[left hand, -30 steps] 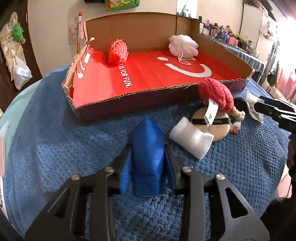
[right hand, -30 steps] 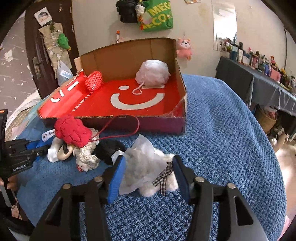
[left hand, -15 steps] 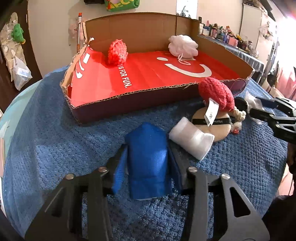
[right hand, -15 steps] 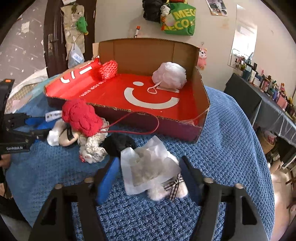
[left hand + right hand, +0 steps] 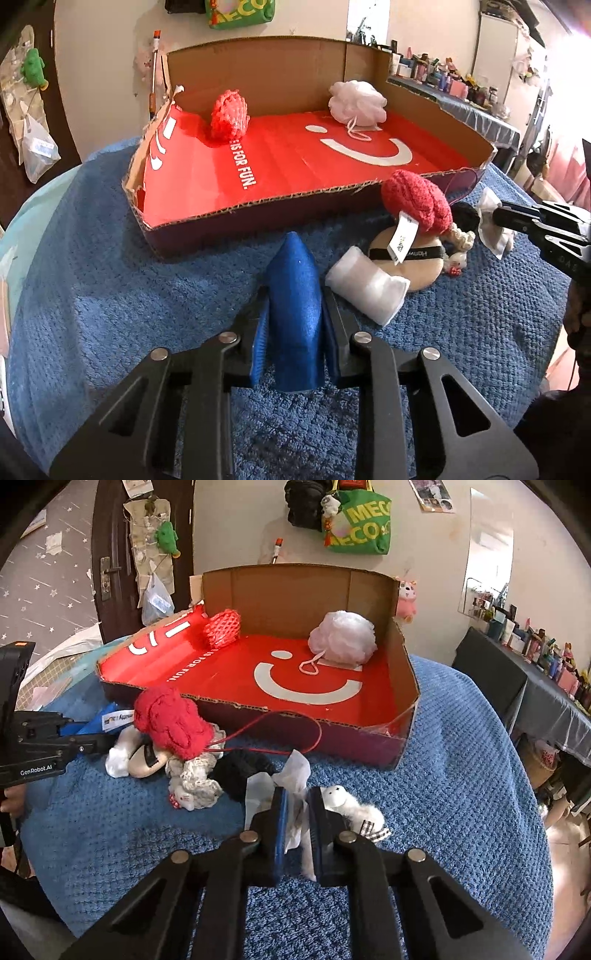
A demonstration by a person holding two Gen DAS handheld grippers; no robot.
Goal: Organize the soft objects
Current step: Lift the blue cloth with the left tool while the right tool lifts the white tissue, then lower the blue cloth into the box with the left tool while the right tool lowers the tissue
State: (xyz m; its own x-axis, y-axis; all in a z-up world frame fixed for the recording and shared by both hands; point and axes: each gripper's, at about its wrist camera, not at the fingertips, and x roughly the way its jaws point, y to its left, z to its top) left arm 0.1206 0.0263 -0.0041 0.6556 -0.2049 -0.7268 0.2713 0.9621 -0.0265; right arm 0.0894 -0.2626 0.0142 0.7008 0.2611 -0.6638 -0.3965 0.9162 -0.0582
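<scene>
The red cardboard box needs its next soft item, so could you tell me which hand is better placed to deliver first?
Probably left: the left gripper is clamped on the blue sponge directly before the box. The right gripper pinches only the white plush toy's wrapper.

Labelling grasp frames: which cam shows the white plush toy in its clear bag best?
Right wrist view. The white plush toy lies right at the right claw, which is shut on its clear bag; face dots and checked bow are visible. The left wrist view shows only a small white bit at the far right, beside that claw.
</scene>
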